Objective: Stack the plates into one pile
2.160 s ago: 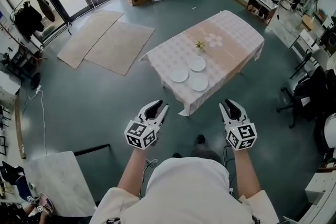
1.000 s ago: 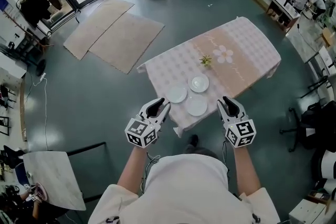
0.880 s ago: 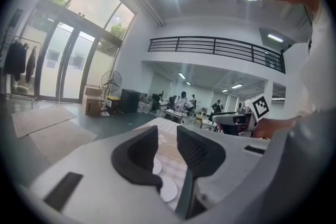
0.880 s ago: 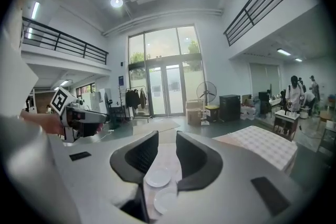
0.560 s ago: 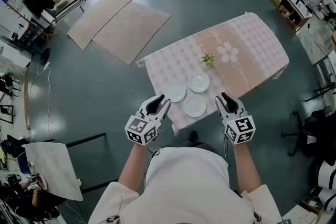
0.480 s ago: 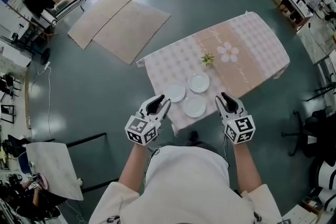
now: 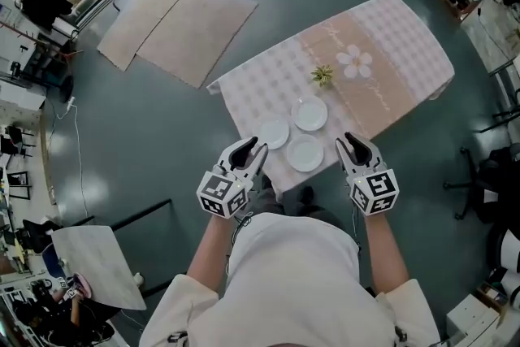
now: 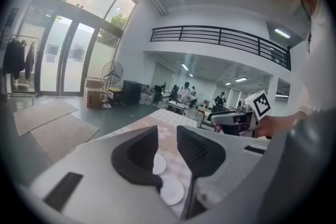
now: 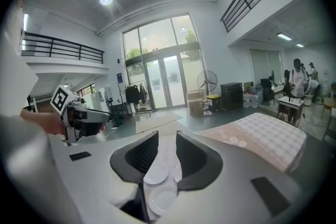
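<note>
3 unstacked plates (image 7: 305,153) sit by the desk's (image 7: 406,53) near edge; left hand-held gripper (image 7: 250,148) and right hand-held gripper (image 7: 355,144) flank them, open and empty, for pickup.

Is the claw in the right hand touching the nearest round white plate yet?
Apart. In the head view, checked tablecloth shows between the right claw and the nearest round white plate; the right gripper view shows open jaws holding nothing.

Left gripper (image 7: 253,147), right gripper (image 7: 356,139): fingers (image 8: 137,157) apart
</note>
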The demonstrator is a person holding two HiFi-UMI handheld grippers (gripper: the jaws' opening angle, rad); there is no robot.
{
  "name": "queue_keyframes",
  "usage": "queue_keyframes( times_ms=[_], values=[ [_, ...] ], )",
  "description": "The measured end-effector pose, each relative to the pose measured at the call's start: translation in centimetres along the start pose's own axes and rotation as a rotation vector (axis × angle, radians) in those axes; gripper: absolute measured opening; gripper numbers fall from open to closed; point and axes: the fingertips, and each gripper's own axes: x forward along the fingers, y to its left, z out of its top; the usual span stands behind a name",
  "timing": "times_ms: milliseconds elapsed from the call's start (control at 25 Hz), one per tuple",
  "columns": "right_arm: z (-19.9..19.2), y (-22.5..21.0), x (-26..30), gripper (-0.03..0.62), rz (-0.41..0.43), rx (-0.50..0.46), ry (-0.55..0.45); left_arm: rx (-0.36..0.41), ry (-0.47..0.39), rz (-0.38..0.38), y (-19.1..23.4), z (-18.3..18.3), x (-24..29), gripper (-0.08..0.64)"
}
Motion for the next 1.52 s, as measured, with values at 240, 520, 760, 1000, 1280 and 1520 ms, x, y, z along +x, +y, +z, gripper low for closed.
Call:
queue_keyframes(
  times_ms=[240, 520, 760, 1000, 1280, 1520],
  values=[
    [-0.7, 0.0, 1.5, 0.124, -0.077, 0.048, 0.022, 0.036, 0.058, -0.062, 2.5, -0.2, 1.7, 0.118],
    [-3.6, -0.8, 4.0, 0.124, -0.141, 0.116, 0.081, -0.006, 0.142, -0.127, 5.5, -2.9, 5.1, 0.118],
    [-5.5, -2.4, 5.8, 0.124, -0.182, 0.165, 0.106, -0.022, 0.212, -0.177, 6.1, -5.3, 8.8, 0.118],
    [-9.1, -4.4, 6.5, 0.121, -0.216, 0.211, 0.161, -0.003, 0.29, -0.229, 6.1, -7.9, 12.6, 0.118],
    [-13.0, -6.3, 8.5, 0.12, -0.229, 0.247, 0.22, 0.034, 0.406, -0.266, 7.1, -12.2, 16.7, 0.117],
    [-15.9, -7.6, 11.1, 0.12, -0.227, 0.283, 0.265, 0.062, 0.491, -0.298, 8.3, -15.5, 20.2, 0.12]
  ],
)
